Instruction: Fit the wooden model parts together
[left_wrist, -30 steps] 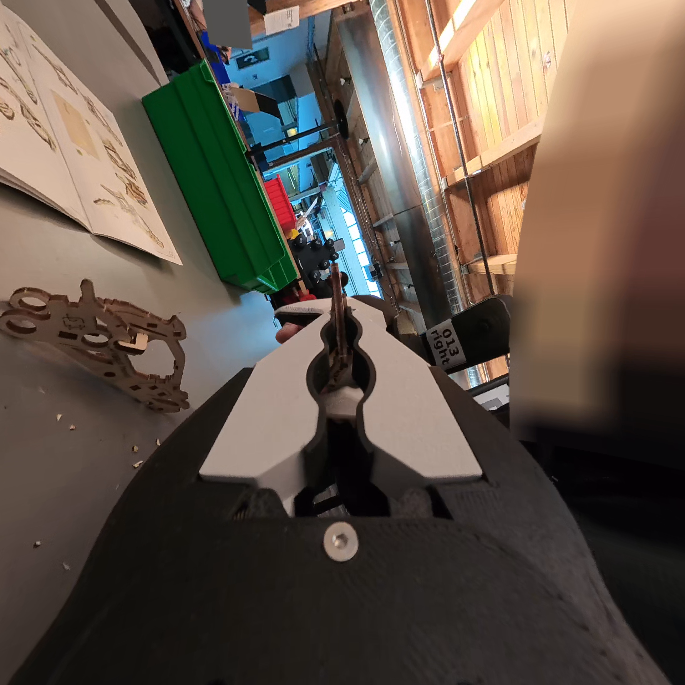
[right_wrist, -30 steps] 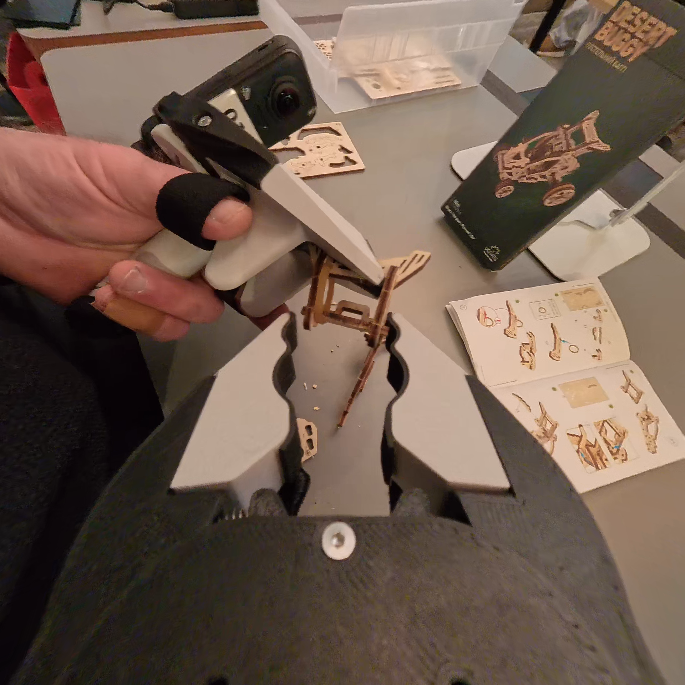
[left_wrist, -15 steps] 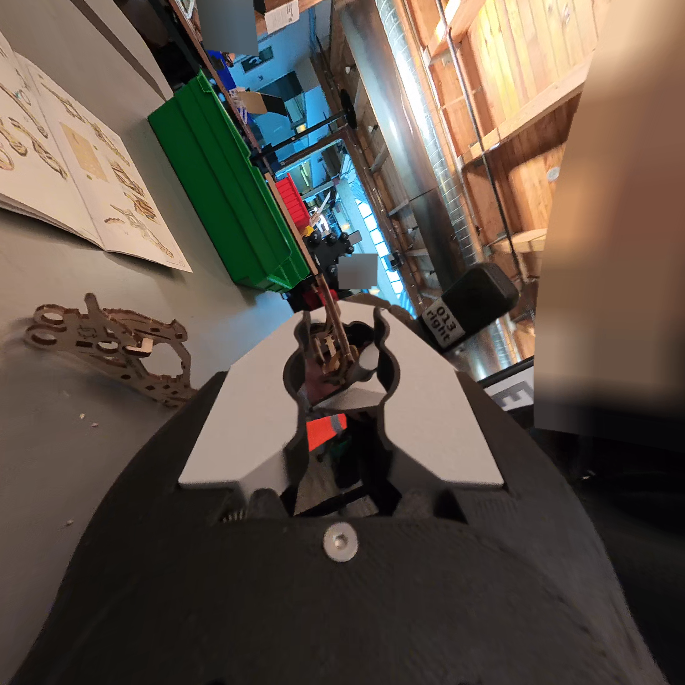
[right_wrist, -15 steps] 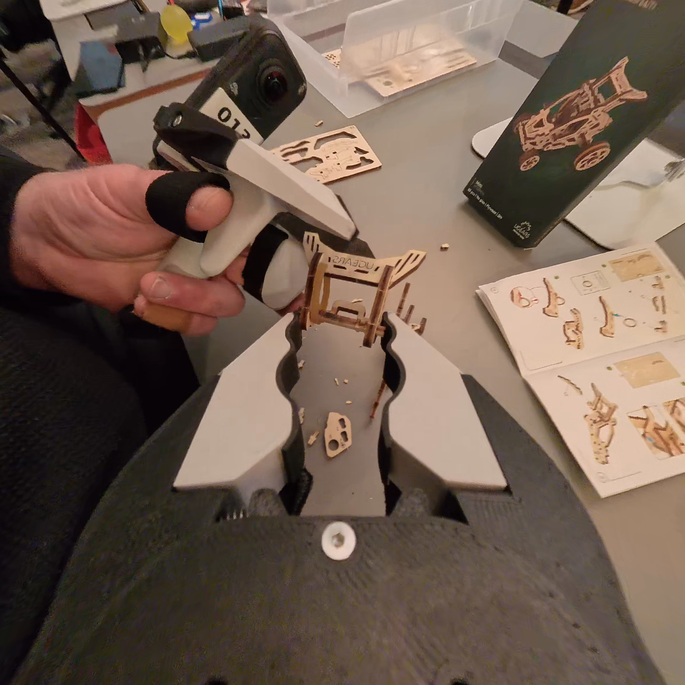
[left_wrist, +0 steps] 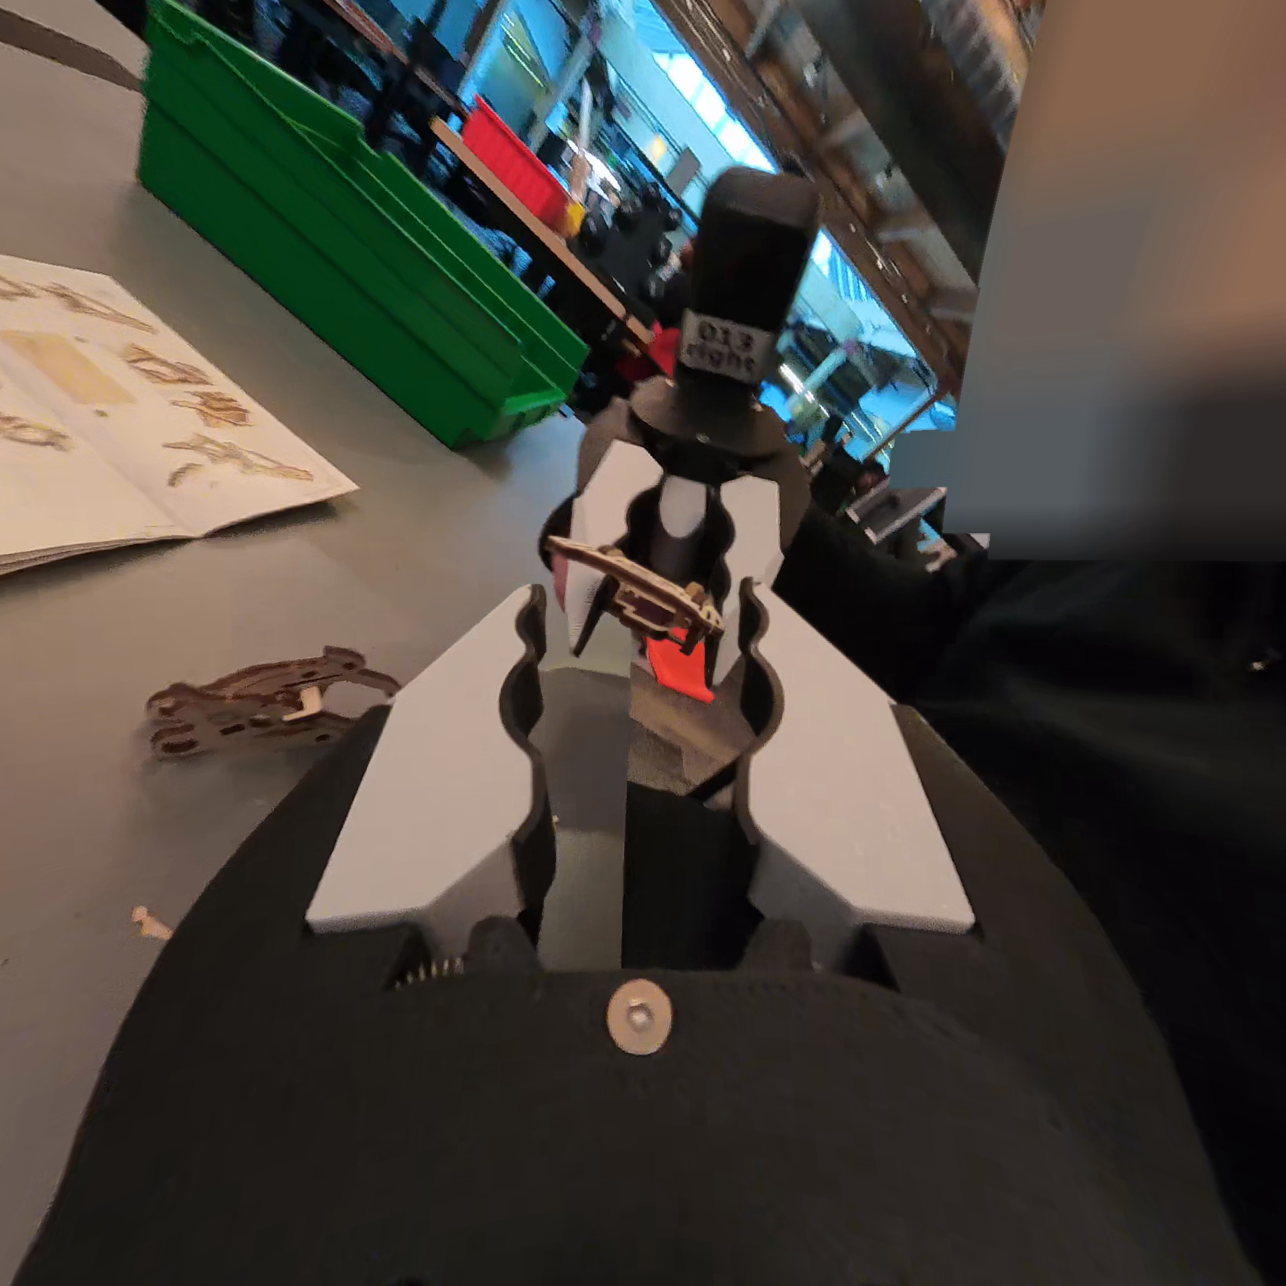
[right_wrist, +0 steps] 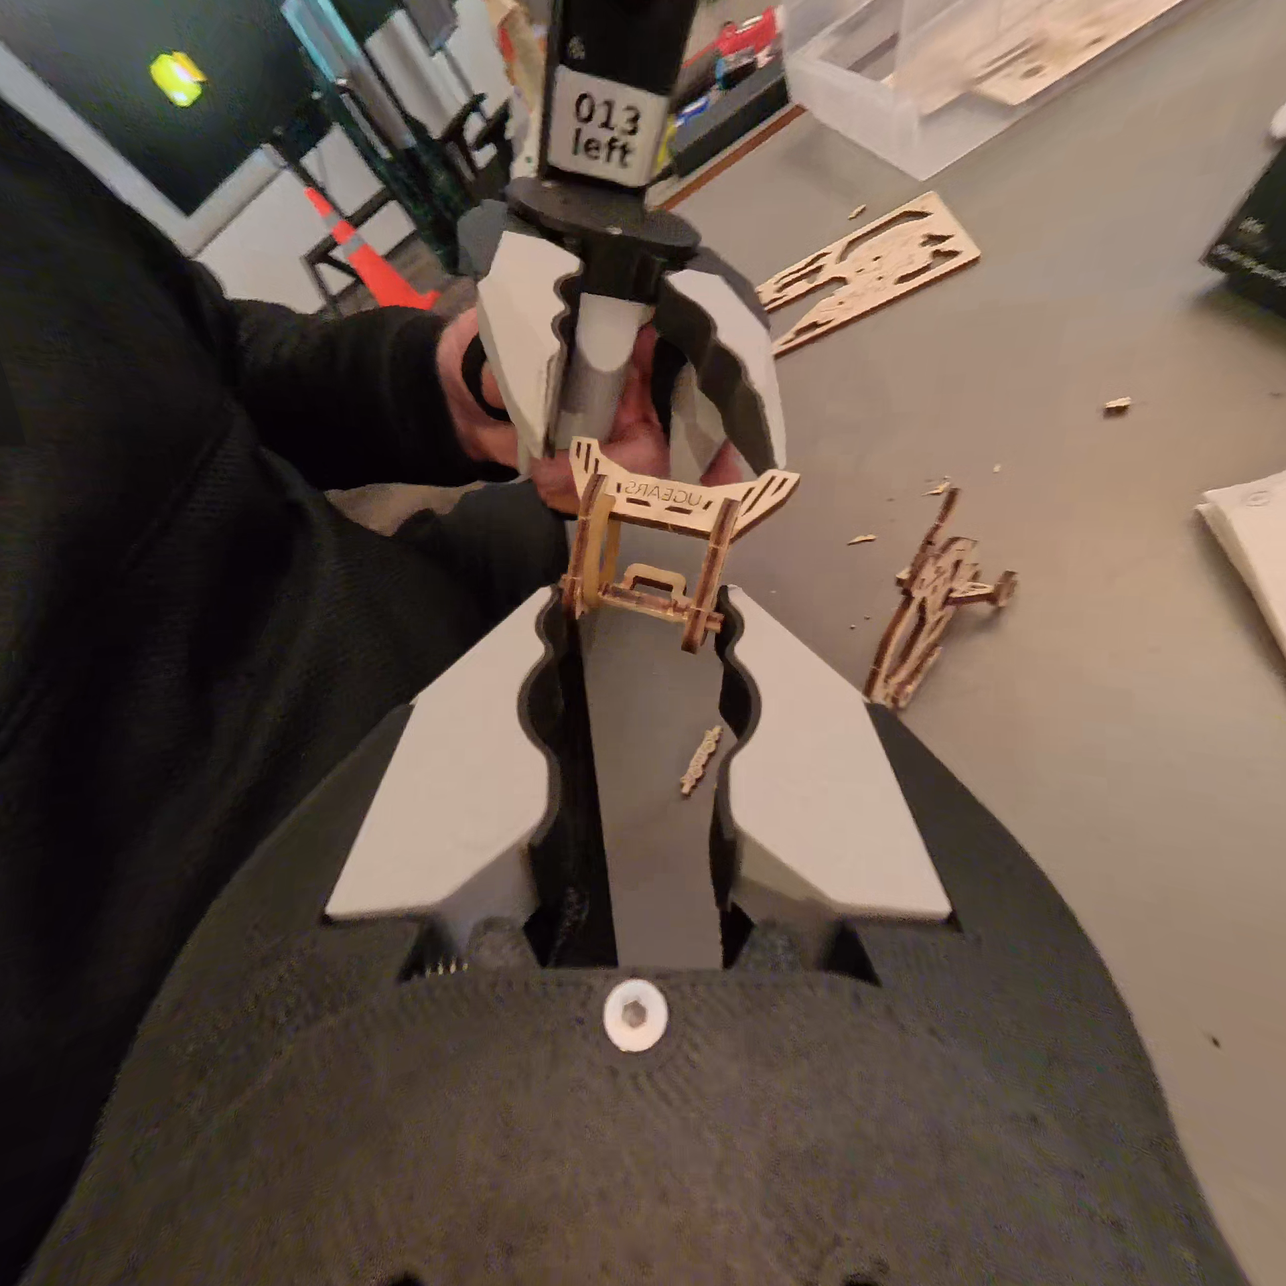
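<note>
A small wooden sub-assembly point(right_wrist: 647, 550), a winged top plate on two side pieces with a cross bar, sits between the fingertips of my right gripper point(right_wrist: 644, 612). The right gripper is shut on it across its width and holds it above the grey table point(right_wrist: 1044, 765). My left gripper point(left_wrist: 640, 605) is open and empty. It faces the right gripper, just short of the sub-assembly point(left_wrist: 637, 595). In the right wrist view the left gripper point(right_wrist: 640, 431) shows its jaws spread behind the part. A flat wooden side frame point(right_wrist: 932, 605) lies on the table; it also shows in the left wrist view point(left_wrist: 264, 703).
An open instruction booklet point(left_wrist: 139, 431) and a green bin point(left_wrist: 334, 236) lie to the left. A punched-out wooden sheet point(right_wrist: 870, 264), a clear plastic box point(right_wrist: 939, 69), a dark product box point(right_wrist: 1252, 236) and a small loose wooden piece point(right_wrist: 701, 758) are on the table. Wood chips are scattered about.
My left gripper has opened, let go of the sub-assembly and swung round to face the right gripper. The right gripper has taken the sub-assembly between its tips.
</note>
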A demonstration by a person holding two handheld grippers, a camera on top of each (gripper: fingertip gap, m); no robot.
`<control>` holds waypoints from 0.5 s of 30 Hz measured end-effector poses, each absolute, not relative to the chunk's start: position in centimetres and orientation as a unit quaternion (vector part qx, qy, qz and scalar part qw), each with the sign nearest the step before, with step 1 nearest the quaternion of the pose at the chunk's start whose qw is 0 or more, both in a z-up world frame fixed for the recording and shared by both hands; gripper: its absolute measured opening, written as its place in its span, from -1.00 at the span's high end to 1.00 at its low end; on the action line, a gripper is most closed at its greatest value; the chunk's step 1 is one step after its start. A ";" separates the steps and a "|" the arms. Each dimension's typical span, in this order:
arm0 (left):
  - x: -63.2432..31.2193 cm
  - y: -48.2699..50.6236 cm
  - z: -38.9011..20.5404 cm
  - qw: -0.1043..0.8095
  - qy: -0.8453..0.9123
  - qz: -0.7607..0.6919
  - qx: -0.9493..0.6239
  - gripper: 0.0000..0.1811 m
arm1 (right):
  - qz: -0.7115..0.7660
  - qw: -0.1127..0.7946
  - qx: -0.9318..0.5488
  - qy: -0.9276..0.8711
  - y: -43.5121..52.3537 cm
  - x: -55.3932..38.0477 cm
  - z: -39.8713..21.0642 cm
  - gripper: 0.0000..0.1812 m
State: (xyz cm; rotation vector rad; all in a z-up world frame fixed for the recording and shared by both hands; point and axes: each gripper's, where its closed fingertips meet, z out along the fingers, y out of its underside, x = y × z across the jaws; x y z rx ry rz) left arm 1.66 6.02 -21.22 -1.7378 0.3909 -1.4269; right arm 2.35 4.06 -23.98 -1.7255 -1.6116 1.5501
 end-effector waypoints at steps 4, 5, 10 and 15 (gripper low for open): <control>2.5 5.0 -21.0 0.408 0.188 -0.577 -0.682 0.39 | 0.559 0.128 -0.587 -0.572 3.3 2.5 -23.7 0.55; 2.6 4.8 -21.1 0.409 0.196 -0.573 -0.683 0.39 | 0.563 0.120 -0.581 -0.576 2.9 2.5 -23.6 0.55; 3.7 3.8 -21.6 0.400 0.226 -0.563 -0.687 0.37 | 0.592 0.086 -0.562 -0.571 1.5 2.2 -23.3 0.55; 3.7 4.1 -21.0 0.408 0.174 -0.601 -0.665 0.42 | 0.602 0.072 -0.563 -0.561 1.2 1.8 -23.3 0.55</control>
